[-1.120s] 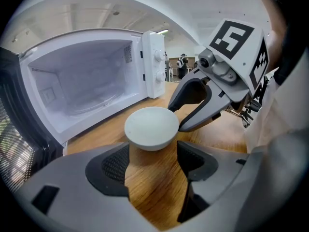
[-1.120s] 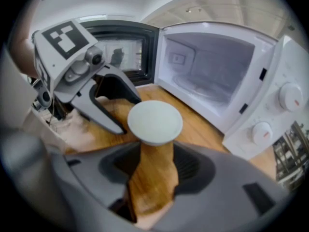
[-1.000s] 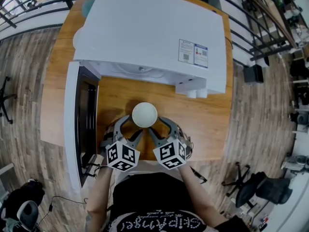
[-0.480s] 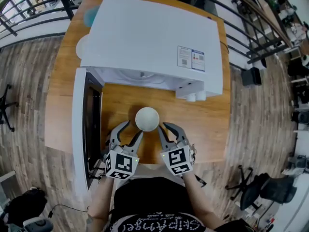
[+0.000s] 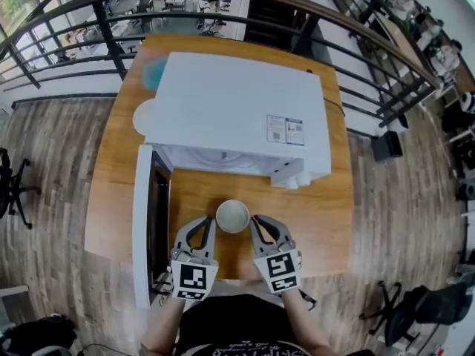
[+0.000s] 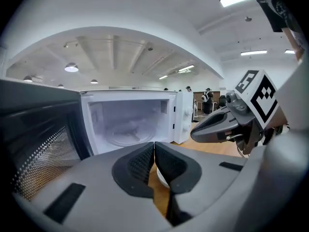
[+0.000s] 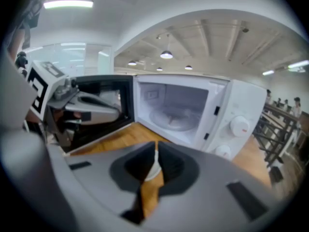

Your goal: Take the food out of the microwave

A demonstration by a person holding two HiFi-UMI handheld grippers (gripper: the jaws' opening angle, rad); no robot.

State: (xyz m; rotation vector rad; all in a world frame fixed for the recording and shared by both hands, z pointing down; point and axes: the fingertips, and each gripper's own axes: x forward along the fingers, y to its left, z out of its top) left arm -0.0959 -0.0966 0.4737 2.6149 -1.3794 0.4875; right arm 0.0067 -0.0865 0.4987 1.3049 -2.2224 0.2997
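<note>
One microwave [image 5: 237,102] sits on the wooden table [image 5: 323,217], its single door [image 5: 142,221] swung wide to the left, and the cavity holds only its turntable [image 7: 175,118]. There are two knobs [image 7: 239,126] on the control panel. One white bowl [image 5: 233,216] stands out on the table just in front of the opening, outside the oven. Two grippers flank it. The left gripper [image 5: 208,223] has just been closing its jaws, and its pads [image 6: 143,161] meet with nothing between them. The right gripper [image 5: 256,222] has done the same, jaws drawn together and empty, with the bowl's rim showing beyond them. Neither tool touches the bowl. It sits free between the two tips.
</note>
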